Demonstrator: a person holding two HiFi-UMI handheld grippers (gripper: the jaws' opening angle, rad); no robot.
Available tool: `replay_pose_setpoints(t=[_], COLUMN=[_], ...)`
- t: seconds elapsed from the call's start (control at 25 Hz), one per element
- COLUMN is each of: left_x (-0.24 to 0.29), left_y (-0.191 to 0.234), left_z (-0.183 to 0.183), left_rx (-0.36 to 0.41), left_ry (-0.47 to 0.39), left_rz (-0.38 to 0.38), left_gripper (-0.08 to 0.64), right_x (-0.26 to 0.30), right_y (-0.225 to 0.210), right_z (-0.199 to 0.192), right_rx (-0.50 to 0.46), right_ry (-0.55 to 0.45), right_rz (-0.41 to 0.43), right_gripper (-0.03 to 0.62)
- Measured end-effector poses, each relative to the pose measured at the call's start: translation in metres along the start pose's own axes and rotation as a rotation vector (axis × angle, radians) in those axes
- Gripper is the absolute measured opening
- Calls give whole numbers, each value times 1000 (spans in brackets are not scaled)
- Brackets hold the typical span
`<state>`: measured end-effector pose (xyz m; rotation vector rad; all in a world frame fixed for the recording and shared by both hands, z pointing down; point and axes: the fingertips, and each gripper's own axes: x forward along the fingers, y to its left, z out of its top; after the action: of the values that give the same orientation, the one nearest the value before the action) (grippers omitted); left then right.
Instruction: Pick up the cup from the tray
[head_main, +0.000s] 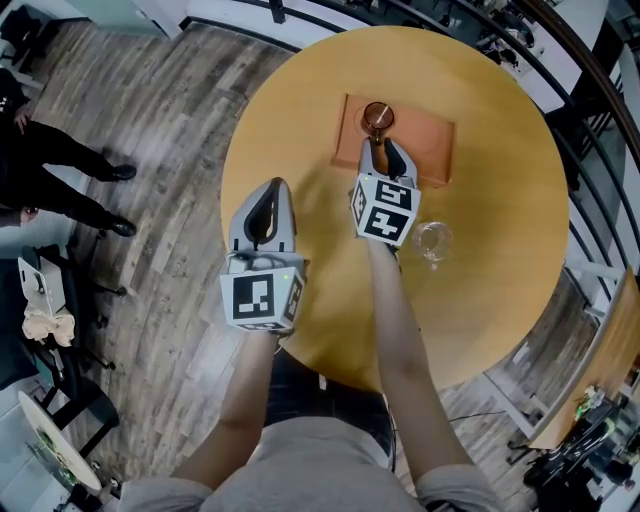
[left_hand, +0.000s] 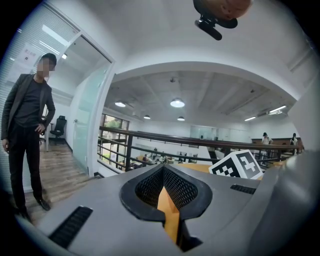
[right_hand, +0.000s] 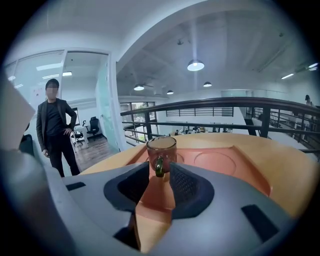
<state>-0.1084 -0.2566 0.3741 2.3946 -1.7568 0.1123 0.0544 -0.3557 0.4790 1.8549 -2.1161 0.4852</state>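
A brown see-through cup (head_main: 378, 118) stands upright at the left end of the orange tray (head_main: 430, 150) on the round wooden table (head_main: 500, 260). My right gripper (head_main: 382, 150) is just in front of it, open. In the right gripper view the cup (right_hand: 161, 147) turns its green handle toward me. The handle sits at the mouth of the gap between the right gripper (right_hand: 160, 172) fingertips, and the pads do not press on it. The tray (right_hand: 225, 165) has round recesses. My left gripper (head_main: 272, 192) hovers over the table's left part, shut and holding nothing; in its own view the left gripper (left_hand: 163, 171) points past the table edge.
A clear drinking glass (head_main: 432, 241) stands on the table to the right of my right forearm. A person in dark clothes (right_hand: 56, 127) stands on the wood floor to the left, beyond the table. A dark railing (right_hand: 225, 107) runs behind the table.
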Motion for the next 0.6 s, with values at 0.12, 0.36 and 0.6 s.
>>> replay_pose_setpoints(t=[0.12,0.36,0.6], left_x=[3,8,9], left_y=[3,0,-3], left_z=[-2,-3,-6], left_rx=[3,8,9], left_ry=[4,12,17], left_rz=[-4,-6,-10], left_gripper=[5,5,5], right_x=[5,4,2], right_y=[2,-1,-3], right_z=[-3,-3,-3], right_rx=[-8,-55,-62], right_ry=[14,11,-4], right_rz=[-12,-42,-57], right_gripper=[112,44,37])
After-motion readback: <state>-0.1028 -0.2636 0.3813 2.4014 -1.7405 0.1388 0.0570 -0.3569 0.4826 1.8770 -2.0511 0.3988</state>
